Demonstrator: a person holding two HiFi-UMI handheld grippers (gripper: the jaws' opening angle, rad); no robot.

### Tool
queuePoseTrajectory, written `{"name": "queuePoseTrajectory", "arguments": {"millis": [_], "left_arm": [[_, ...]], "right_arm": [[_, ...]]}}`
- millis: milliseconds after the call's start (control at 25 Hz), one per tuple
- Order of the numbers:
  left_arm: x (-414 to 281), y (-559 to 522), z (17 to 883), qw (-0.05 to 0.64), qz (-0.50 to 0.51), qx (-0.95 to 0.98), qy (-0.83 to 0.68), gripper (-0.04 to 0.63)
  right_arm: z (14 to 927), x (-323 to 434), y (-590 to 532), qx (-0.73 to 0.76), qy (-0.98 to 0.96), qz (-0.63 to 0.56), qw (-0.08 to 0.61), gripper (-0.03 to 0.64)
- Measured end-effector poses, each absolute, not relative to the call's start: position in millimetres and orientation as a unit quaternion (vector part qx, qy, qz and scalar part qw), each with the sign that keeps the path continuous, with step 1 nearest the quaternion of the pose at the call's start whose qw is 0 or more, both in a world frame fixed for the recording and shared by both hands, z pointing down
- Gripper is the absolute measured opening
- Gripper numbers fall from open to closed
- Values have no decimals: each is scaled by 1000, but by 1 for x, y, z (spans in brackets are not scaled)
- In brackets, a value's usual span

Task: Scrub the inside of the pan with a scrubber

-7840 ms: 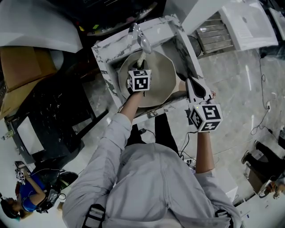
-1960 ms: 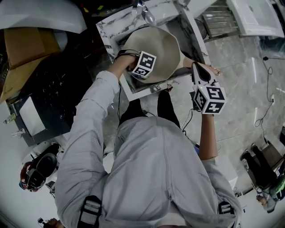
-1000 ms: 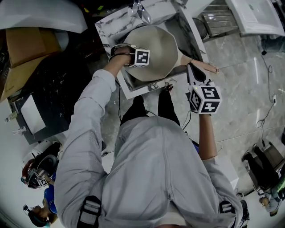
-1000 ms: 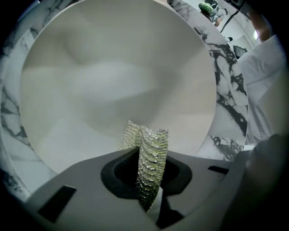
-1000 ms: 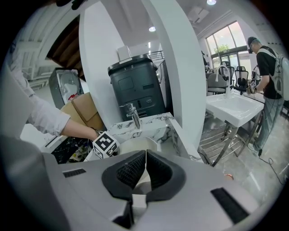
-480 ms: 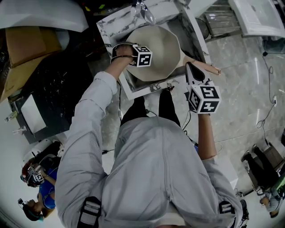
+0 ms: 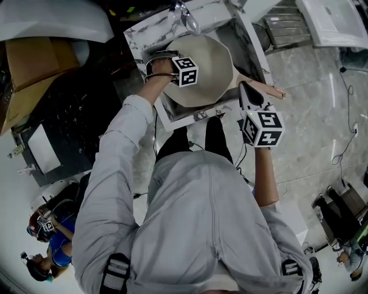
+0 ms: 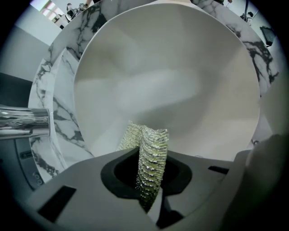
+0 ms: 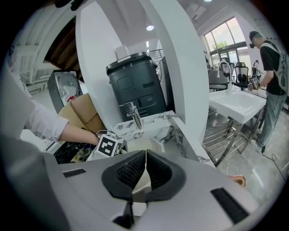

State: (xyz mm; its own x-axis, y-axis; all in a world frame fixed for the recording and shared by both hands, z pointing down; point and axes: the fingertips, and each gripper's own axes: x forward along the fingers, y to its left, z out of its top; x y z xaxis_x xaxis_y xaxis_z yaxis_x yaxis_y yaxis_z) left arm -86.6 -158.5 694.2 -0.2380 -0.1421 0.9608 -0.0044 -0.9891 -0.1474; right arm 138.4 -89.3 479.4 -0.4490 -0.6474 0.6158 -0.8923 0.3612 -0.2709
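A wide beige pan [image 7: 213, 63] lies in a marble sink [image 7: 144, 34]. Inside it, towards its left wall, is my left gripper [image 7: 178, 68], under its marker cube. It is shut on a silvery-green mesh scrubber [image 8: 151, 153], whose tip sticks out over the pan's pale inner wall [image 8: 171, 76]. My right gripper [image 7: 244, 92] is at the pan's right side, shut on the pan's handle [image 7: 261, 85], which ends in a copper tip [image 7: 280, 92]. In the right gripper view a thin pale strip shows between the closed pads of the right gripper [image 9: 145, 173].
A chrome faucet [image 7: 185, 14] overhangs the sink's far edge. A black bin [image 9: 133, 83] and a white pillar [image 9: 180, 67] stand behind the sink. A cardboard box [image 7: 29, 63] is at the left, a metal rack [image 7: 284, 28] at the right. A person [image 9: 271, 72] stands by a white basin [image 9: 237, 103].
My left gripper has shifted a little inside the pan with the scrubber, from the near left towards the far left wall. The right gripper has stayed on the handle.
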Motion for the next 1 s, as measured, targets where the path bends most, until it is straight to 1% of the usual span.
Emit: {"name": "queuePoseTrajectory", "arguments": {"millis": [240, 400, 560, 760, 1000], "left_arm": [[-77, -180, 697, 73, -772, -624, 93, 71], [-71, -190, 700, 60, -764, -633, 109, 71], [-60, -200, 704, 67, -752, -644, 122, 71], [-49, -207, 710, 51, -737, -660, 137, 71], [-21, -215, 711, 36, -695, -703, 146, 69]], "right_arm": [[482, 148, -93, 486, -794, 300, 211, 35], [487, 157, -95, 488, -790, 304, 214, 35], [489, 162, -98, 489, -787, 306, 218, 35], [491, 167, -103, 490, -786, 307, 219, 35], [497, 173, -107, 488, -784, 312, 224, 35]]}}
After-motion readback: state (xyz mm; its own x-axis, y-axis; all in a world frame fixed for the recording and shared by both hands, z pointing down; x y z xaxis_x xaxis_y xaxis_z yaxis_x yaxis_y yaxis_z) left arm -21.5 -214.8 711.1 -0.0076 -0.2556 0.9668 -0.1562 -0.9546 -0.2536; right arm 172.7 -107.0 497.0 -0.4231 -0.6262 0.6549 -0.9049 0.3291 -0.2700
